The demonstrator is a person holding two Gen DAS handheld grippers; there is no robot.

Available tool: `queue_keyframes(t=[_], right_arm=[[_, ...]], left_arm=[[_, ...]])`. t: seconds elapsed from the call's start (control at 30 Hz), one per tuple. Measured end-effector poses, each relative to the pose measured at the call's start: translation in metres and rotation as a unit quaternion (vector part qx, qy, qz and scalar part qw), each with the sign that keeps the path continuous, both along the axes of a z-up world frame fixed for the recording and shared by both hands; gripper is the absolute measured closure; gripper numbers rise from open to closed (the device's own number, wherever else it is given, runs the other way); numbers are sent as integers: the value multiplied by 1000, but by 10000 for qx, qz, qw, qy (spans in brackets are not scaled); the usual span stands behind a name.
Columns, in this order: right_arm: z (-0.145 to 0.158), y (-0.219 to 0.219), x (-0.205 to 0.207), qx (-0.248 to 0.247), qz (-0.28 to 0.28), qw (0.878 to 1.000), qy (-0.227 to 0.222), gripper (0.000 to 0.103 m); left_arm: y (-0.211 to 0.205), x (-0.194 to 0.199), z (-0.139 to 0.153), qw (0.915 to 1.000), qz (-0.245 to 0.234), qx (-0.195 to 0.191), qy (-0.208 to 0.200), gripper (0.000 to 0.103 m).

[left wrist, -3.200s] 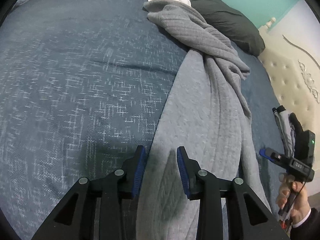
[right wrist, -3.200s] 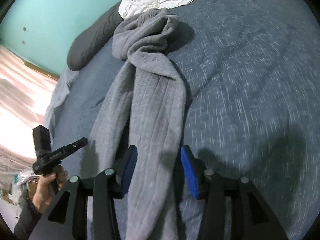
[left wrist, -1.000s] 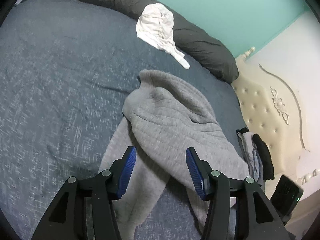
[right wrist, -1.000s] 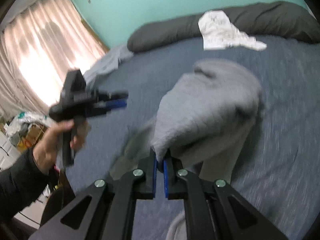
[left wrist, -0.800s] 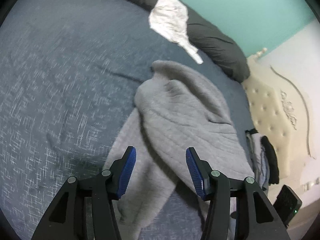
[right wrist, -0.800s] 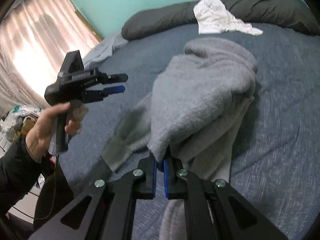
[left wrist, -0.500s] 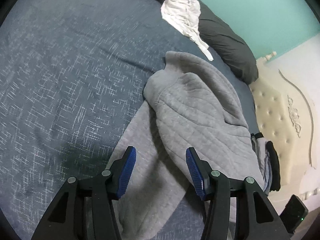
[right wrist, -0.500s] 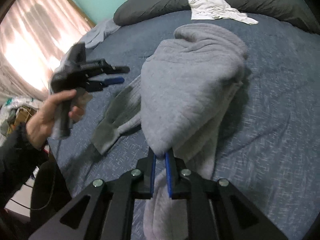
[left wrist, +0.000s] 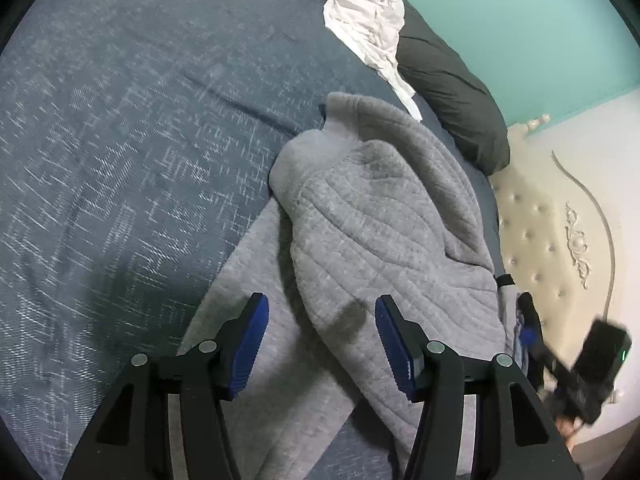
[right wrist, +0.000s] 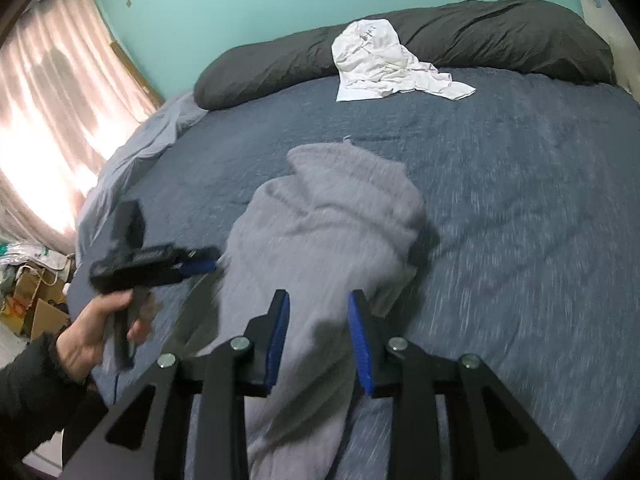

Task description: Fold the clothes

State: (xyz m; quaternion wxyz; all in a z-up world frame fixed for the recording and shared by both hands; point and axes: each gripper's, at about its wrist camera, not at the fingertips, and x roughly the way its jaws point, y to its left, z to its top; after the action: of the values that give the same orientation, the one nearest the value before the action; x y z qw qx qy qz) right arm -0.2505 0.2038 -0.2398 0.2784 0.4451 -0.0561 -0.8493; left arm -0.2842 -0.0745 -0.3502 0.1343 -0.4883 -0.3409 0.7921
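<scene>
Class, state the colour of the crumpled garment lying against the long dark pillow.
White; the crumpled garment shows best in the right wrist view.

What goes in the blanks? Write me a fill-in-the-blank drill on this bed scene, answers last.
1. The grey garment lies on a ____ bedspread.
2. The white cloth leans on the long dark ____ at the head of the bed.
3. The wall behind the bed is painted ____.
4. The fabric between the right claw pads is ____ in colour.

Answers: blue; pillow; turquoise; grey
</scene>
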Motion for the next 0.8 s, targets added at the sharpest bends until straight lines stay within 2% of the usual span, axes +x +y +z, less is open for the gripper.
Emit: queue_keyframes(t=[0.1, 0.33, 0.57, 0.8], right_arm=[[-1, -12, -34, 161, 13, 9999, 40, 65], [9, -42, -92, 252, 278, 9984, 424, 38], [-1, -76, -139, 916, 756, 9925, 285, 35], [-27, -104, -166, 1293, 1006, 9864, 105, 35]], left_arm=[[1, -1, -8, 10000, -17, 33, -72, 43], [1, -4, -15, 9999, -72, 89, -65, 43], [-3, -8, -13, 9999, -84, 101, 8, 43], [-1, -12, -11, 9999, -125, 33, 65, 43]])
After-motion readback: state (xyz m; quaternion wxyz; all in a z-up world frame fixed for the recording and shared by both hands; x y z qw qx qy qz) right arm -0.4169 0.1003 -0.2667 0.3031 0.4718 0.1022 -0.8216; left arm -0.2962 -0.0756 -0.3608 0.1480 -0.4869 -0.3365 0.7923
